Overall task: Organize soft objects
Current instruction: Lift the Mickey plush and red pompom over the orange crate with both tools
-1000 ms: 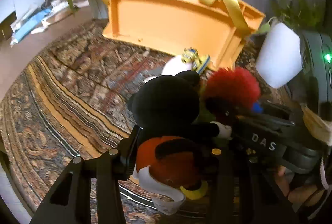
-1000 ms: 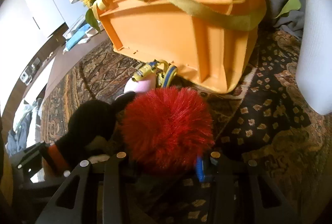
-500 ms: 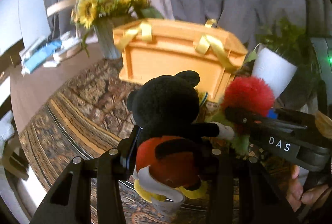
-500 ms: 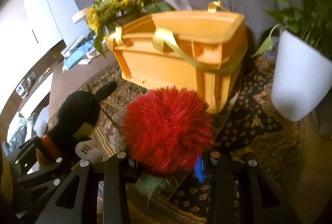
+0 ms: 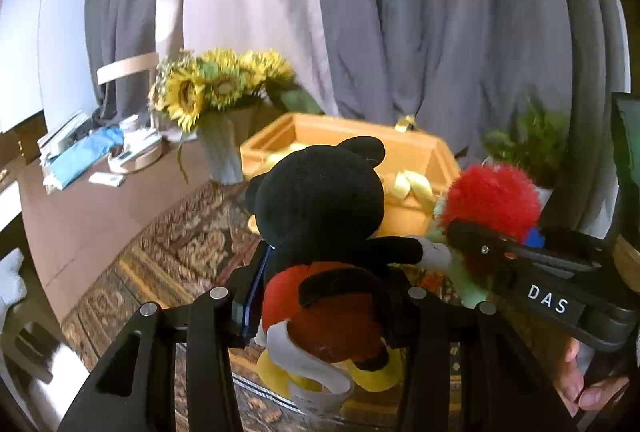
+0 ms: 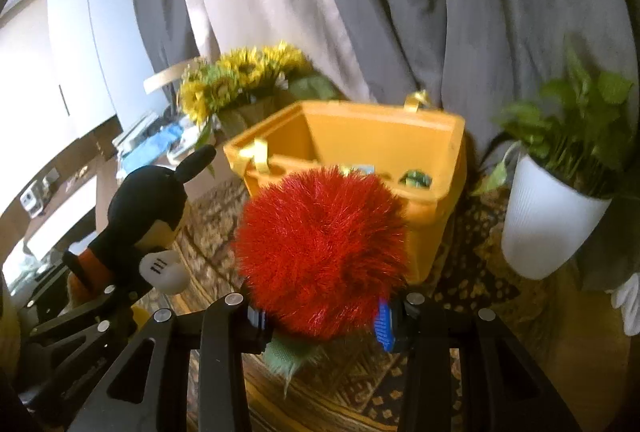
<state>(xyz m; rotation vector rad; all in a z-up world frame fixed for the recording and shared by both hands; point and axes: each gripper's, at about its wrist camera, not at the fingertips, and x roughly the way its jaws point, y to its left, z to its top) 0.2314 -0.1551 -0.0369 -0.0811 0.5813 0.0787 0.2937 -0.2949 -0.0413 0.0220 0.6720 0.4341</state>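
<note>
Both grippers, left [image 5: 324, 312] and right [image 6: 324, 308], clench plush toys; the mouse doll [image 5: 320, 216] or red puffball [image 6: 324, 252] could snag the orange bin's [image 6: 436, 168] rim.

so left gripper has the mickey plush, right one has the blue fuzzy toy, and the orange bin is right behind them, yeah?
One thing is off: the fuzzy toy in the right gripper is red, not blue, as the right wrist view shows. The rest holds: the left gripper grips the mickey plush, and the orange bin stands behind both.
</note>
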